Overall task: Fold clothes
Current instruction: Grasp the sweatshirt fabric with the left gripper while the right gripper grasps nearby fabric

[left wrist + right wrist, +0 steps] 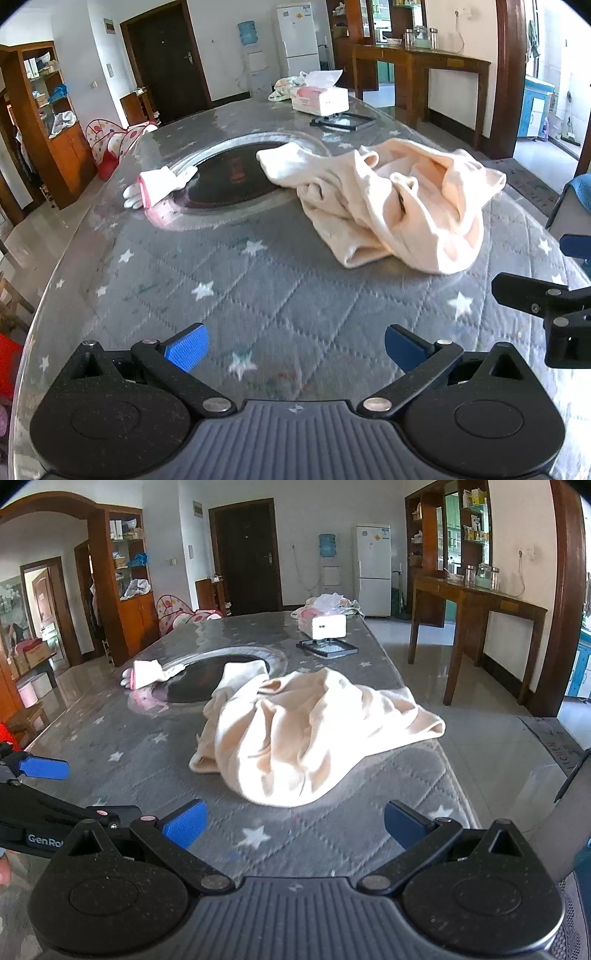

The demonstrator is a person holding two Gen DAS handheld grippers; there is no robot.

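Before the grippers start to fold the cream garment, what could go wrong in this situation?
1. The cream garment lies crumpled near the right edge of the table, one corner overhanging; a pull might drag it off.
2. One sleeve lies over the dark round inset, and its rim may snag the fabric.
3. Both the left gripper and right gripper are open and short of the cloth; one might pinch several layers.

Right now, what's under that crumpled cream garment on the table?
The cream garment lies on the grey star-print quilted cover. One end drapes over the round dark inset in the tabletop. Anything beneath its bunched folds is hidden.
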